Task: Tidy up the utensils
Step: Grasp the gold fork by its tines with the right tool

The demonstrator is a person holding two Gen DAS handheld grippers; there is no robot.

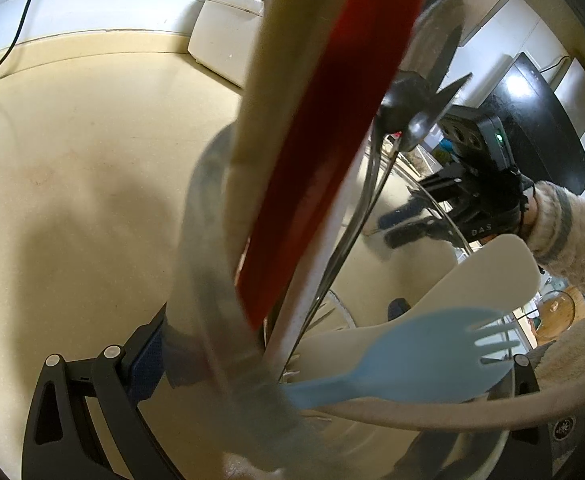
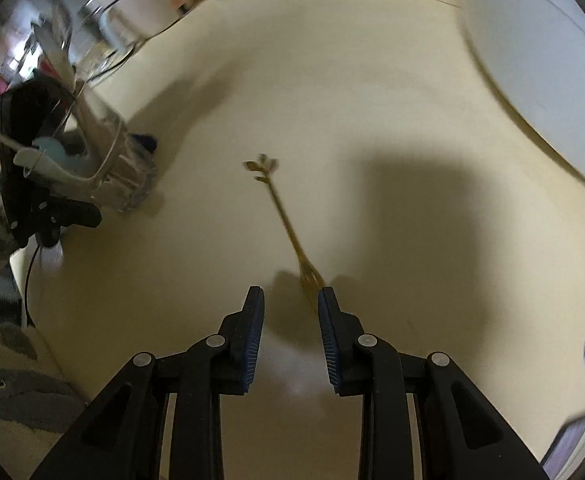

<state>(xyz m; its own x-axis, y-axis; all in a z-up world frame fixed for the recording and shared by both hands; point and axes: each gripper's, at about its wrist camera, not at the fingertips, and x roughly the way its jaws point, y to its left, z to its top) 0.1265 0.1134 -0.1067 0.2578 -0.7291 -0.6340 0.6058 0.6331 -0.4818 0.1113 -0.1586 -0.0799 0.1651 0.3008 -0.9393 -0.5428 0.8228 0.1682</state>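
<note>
Right hand-held gripper (image 2: 291, 300) part open, empty, above gold fork (image 2: 288, 228) lying flat on surface (image 2: 372, 100), tines at its 1 o'clock. Advise: straddle handle squarely, close, lift. Left hand-held gripper (image 2: 72, 212) clamps glass holder (image 2: 120, 172), at 9 o'clock.

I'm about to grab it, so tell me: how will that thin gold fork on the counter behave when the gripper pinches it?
The gold fork looks thin and rigid, probably light. Lying flat on the smooth counter, it may slide or pivot rather than lift. Its narrow stem could slip between the open right gripper pads.
</note>
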